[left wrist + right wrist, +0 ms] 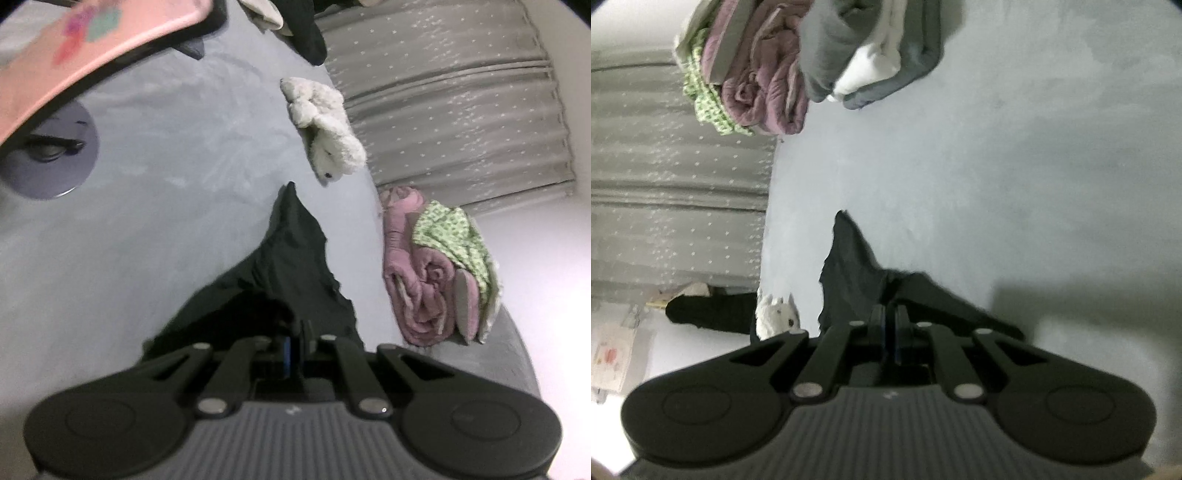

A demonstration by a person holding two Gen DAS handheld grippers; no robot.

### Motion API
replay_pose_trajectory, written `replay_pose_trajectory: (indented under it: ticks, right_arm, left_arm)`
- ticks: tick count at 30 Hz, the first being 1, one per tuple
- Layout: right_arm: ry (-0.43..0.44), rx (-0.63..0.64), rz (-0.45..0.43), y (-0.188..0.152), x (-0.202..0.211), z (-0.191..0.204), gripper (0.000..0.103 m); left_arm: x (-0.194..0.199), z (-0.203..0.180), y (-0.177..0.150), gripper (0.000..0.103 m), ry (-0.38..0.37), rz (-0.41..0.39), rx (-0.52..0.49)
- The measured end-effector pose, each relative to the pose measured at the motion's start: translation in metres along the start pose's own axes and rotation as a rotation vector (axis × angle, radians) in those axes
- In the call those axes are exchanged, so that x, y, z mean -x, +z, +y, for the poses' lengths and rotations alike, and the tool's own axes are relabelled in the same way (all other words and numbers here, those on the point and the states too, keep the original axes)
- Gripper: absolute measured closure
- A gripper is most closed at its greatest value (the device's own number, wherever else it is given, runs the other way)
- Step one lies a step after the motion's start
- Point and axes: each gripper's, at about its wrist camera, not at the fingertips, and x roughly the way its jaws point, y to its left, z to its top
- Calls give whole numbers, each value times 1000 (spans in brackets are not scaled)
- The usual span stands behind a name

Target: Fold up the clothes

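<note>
You are pinching the dark garment point(291, 258) in your left gripper point(295, 332) and in your right gripper point(890, 325), both pressed together on its cloth, carrying it over the grey bedsheet point(997, 184); next, lay it flat for folding.

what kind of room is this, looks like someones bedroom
Most likely a bedroom: the work surface is a bed with a pale blue sheet, a white plush toy lies near its edge, folded bedding is stacked there, and a grey curtain hangs behind.
</note>
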Motion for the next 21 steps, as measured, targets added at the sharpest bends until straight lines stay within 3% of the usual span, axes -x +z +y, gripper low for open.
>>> replay_pose_trajectory:
  ticks: [7, 13, 16, 18, 19, 20, 21]
  right_arm:
    - [-12, -12, 4, 9, -31, -8, 97]
    - [9, 15, 5, 11, -40, -1, 96]
    - [31, 7, 17, 12, -48, -5, 91]
    - [86, -13, 48, 13, -55, -7, 86]
    - [121, -26, 75, 15, -58, -8, 85]
    - [151, -28, 91, 16, -58, -8, 81]
    - [177, -23, 97, 18, -56, -7, 69]
  left_arm:
    - [-33, 5, 11, 99, 48, -1, -44]
    - [-45, 15, 19, 99, 48, 1, 11]
    - [-48, 20, 24, 98, 52, -12, 37]
    - [-49, 21, 27, 91, 50, -19, 39]
    - [-50, 21, 28, 82, 52, -20, 34]
    - [-50, 21, 29, 72, 53, -22, 28]
    - [-50, 20, 30, 68, 50, -19, 19]
